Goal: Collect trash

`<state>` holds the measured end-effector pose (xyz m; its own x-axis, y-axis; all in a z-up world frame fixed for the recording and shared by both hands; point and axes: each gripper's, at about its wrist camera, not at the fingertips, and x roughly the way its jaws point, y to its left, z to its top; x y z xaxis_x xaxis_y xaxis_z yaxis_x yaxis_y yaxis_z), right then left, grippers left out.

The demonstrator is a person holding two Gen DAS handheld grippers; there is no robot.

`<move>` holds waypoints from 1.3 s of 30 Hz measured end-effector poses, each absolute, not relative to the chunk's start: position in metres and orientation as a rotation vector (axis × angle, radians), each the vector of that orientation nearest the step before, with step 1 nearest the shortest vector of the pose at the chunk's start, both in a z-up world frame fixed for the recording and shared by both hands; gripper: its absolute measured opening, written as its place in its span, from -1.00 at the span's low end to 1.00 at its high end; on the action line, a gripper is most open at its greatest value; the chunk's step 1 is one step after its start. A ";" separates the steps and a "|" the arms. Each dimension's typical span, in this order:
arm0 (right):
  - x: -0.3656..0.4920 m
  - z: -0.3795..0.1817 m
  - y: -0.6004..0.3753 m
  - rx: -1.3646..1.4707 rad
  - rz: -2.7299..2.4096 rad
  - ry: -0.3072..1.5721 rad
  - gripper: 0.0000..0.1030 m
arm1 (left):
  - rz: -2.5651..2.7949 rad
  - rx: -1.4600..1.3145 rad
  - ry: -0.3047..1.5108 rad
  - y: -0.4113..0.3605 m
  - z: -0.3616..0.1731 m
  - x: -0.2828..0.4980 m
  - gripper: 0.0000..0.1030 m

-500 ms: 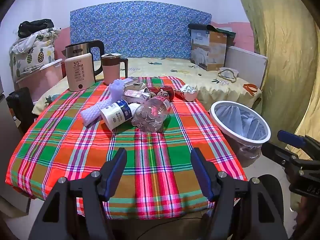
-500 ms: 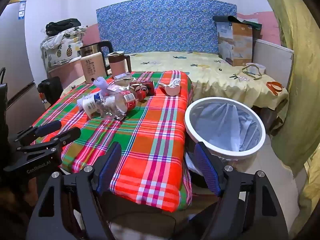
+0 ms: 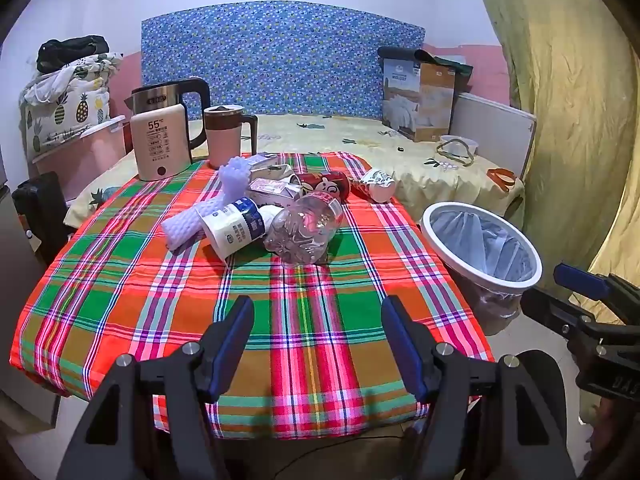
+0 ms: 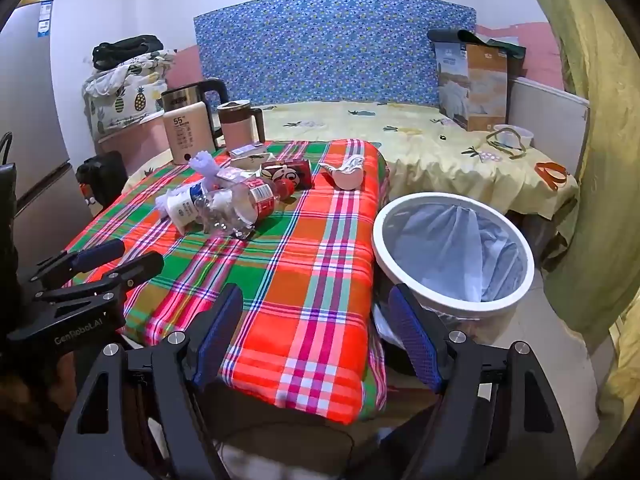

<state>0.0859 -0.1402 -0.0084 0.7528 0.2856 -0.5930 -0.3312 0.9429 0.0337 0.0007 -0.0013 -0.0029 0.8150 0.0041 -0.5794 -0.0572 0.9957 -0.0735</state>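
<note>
Nothing looks collected: both the left gripper (image 3: 318, 344) and right gripper (image 4: 316, 336) gape wide and empty, the trash pile (image 3: 276, 212) sits mid-table, and the bin (image 4: 454, 252) at right seems empty.

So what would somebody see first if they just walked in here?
Probably the bright red, green and orange plaid tablecloth, since it fills the middle of both views. Next, the heap of trash at its far end, with a crushed clear plastic bottle in front. Then the white round bin with a pale blue liner, standing by the table's right edge.
</note>
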 end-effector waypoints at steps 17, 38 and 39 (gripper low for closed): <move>0.087 -0.011 -0.144 -0.071 0.340 0.642 0.49 | 0.031 -0.092 0.618 -0.001 -0.002 0.001 0.32; 0.090 -0.014 -0.143 -0.071 0.335 0.645 0.49 | 0.031 -0.093 0.617 -0.001 -0.002 0.001 0.32; 0.090 -0.014 -0.143 -0.071 0.337 0.646 0.49 | 0.031 -0.094 0.618 0.000 -0.002 0.000 0.32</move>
<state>0.0897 -0.1431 -0.0144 0.7465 0.2856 -0.6010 -0.3292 0.9434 0.0395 0.0005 -0.0005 -0.0022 0.8149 0.0008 -0.5796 -0.0568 0.9953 -0.0785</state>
